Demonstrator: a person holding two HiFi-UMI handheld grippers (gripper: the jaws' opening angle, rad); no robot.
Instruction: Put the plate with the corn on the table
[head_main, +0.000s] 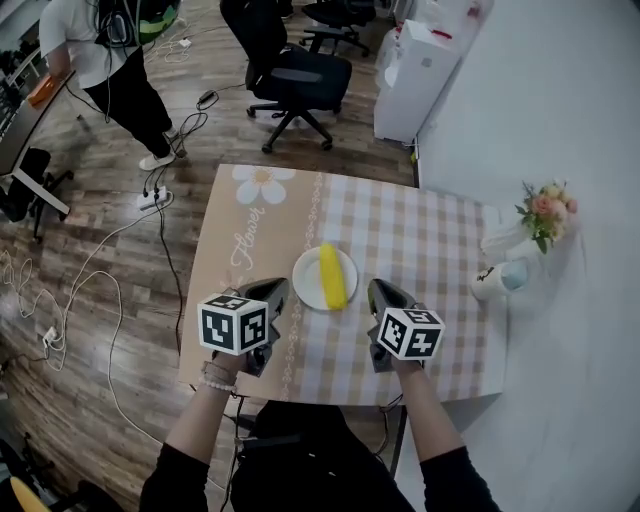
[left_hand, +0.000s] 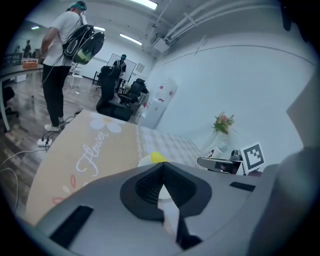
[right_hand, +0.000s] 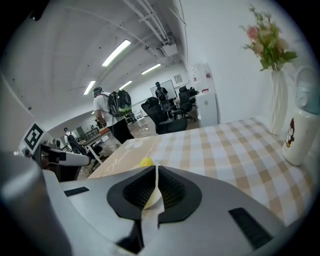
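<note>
A white plate (head_main: 306, 270) with a yellow corn cob (head_main: 332, 276) lies flat on the checked tablecloth (head_main: 430, 250), near the table's middle front. My left gripper (head_main: 273, 291) hovers just left of the plate, shut with nothing held. My right gripper (head_main: 381, 291) sits just right of the plate, also shut and empty. In the left gripper view the corn (left_hand: 158, 158) peeks over the closed jaws (left_hand: 162, 166). In the right gripper view the corn (right_hand: 145, 162) shows just beyond the closed jaws (right_hand: 157, 168).
A vase of flowers (head_main: 545, 212) and a white jug (head_main: 495, 281) stand at the table's right edge by the wall. Beyond the table are an office chair (head_main: 291, 80), a white cabinet (head_main: 416, 80), a standing person (head_main: 108, 70) and floor cables (head_main: 150, 200).
</note>
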